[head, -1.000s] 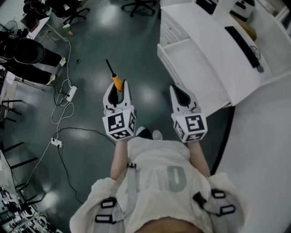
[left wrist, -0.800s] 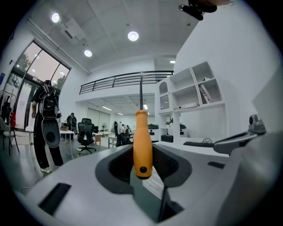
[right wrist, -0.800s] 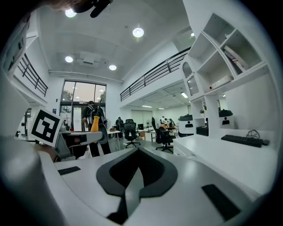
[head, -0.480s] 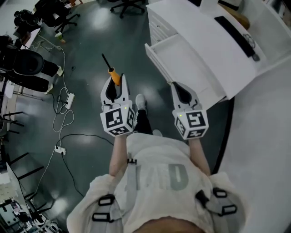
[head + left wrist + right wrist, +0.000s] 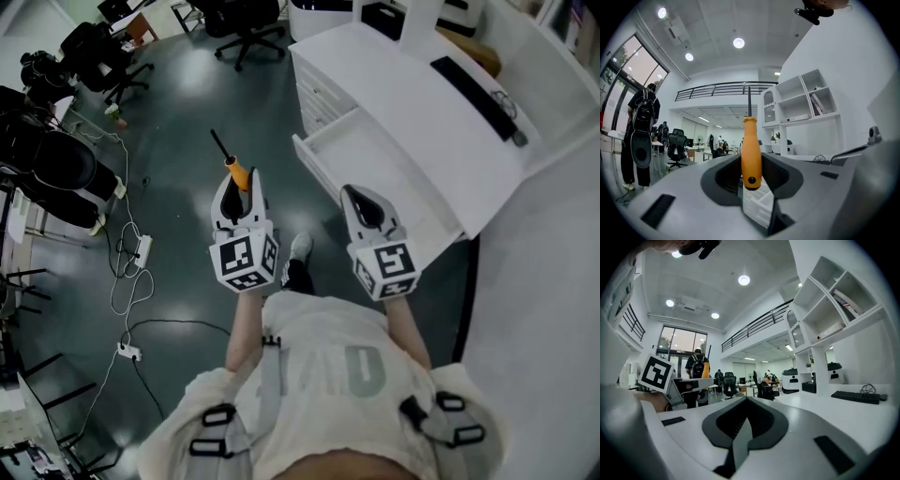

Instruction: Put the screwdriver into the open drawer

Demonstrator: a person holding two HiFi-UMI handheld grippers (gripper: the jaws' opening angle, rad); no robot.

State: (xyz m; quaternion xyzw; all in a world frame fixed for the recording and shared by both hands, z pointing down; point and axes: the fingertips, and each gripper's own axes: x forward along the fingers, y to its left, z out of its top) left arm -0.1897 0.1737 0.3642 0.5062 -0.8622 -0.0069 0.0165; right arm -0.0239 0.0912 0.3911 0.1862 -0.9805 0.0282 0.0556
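The left gripper (image 5: 240, 186) is clamped on the orange handle of the screwdriver (image 5: 236, 172), whose black shaft points away toward 11 o'clock over the glossy dark floor (image 5: 187, 94). The right gripper (image 5: 361, 201) hangs beside it with its jaws together and nothing between them. The open drawer (image 5: 375, 173) juts from the white desk (image 5: 403, 84) at about 2 o'clock from the screwdriver, apart from both grippers; its white bottom is bare. A black keyboard (image 5: 473, 92) lies on the desktop. Office chairs (image 5: 246, 21) stand at 12 o'clock, and a power strip (image 5: 142, 249) with trailing cables lies at 9 o'clock. The gripper views show a tall white room with round ceiling lights (image 5: 738, 43), a mezzanine railing (image 5: 722, 89) and wall shelves (image 5: 834, 301).
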